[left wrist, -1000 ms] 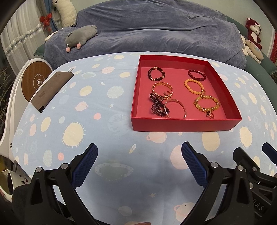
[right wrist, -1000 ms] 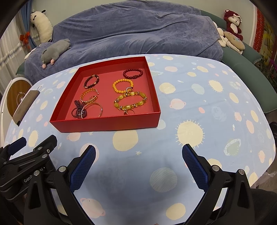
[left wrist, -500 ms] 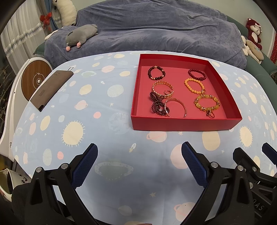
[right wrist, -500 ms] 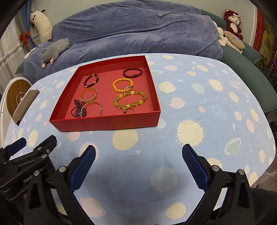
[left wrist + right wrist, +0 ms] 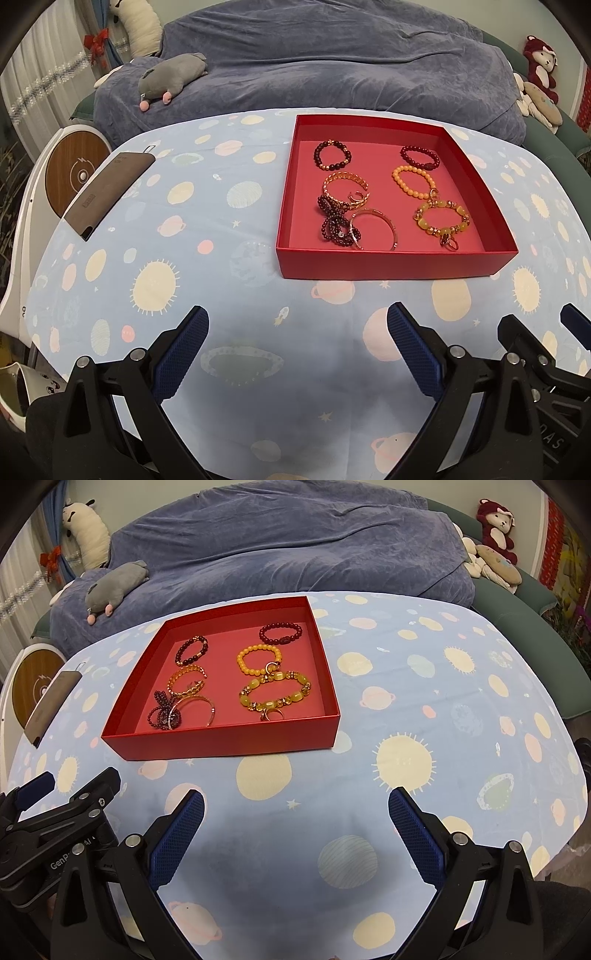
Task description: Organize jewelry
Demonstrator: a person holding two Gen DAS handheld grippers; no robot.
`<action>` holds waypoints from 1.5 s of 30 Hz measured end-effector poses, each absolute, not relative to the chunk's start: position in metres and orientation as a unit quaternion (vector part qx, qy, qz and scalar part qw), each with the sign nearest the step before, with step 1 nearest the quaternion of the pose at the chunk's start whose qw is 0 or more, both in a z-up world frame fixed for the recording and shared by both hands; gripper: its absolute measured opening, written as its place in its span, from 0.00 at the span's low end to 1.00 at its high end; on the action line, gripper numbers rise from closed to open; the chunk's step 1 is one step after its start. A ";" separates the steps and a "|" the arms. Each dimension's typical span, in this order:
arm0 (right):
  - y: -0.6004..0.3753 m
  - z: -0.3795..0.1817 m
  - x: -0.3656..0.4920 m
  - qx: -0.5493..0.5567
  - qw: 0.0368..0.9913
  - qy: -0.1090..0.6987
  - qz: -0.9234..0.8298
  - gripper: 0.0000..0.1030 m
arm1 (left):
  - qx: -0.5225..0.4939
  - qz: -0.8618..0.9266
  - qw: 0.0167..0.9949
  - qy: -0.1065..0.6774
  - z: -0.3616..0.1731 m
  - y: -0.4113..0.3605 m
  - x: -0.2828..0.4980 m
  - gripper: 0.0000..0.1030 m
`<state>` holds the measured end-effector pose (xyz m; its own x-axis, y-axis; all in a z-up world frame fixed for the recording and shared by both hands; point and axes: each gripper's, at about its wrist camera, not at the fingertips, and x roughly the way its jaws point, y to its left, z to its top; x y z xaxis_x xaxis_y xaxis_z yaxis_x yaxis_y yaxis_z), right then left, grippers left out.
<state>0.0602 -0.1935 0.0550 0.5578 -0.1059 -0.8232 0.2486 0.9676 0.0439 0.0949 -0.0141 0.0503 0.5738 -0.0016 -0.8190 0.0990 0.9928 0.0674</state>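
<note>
Left gripper [image 5: 295, 345] jaws spread wide, nothing between them; right gripper [image 5: 295, 827] same, wide apart and empty. Both hover over the planet-print tablecloth [image 5: 207, 229], on the near side of the red tray [image 5: 391, 264], not touching it. Tray holds the jewelry: dark bead bracelet [image 5: 331, 155] at far left corner, orange bead bracelet [image 5: 413, 178] and yellow charm bracelet [image 5: 442, 219] along right side. Brown case [image 5: 107, 194] lies well left of tray.

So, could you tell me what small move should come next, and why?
Probably ease the left gripper forward toward the red box: both grippers are open and empty, short of the box, and the dark beaded strand lies tangled against the thin bangle.
</note>
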 end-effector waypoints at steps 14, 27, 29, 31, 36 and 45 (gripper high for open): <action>-0.194 0.054 0.061 0.077 0.878 0.461 -0.101 0.94 | 0.050 -0.023 0.882 0.468 0.046 -0.015 0.097 0.89; -0.194 0.053 0.061 0.077 0.877 0.463 -0.101 0.94 | 0.049 -0.024 0.880 0.471 0.046 -0.015 0.098 0.90; -0.194 0.053 0.061 0.076 0.877 0.463 -0.101 0.94 | 0.050 -0.024 0.880 0.473 0.045 -0.015 0.099 0.90; -0.194 0.053 0.060 0.076 0.878 0.462 -0.101 0.94 | 0.049 -0.025 0.880 0.472 0.045 -0.014 0.098 0.90; -0.194 0.052 0.061 0.078 0.877 0.463 -0.102 0.94 | 0.052 -0.026 0.880 0.472 0.044 -0.016 0.099 0.90; -0.194 0.048 0.061 0.078 0.875 0.466 -0.103 0.94 | 0.051 -0.025 0.879 0.473 0.043 -0.016 0.099 0.90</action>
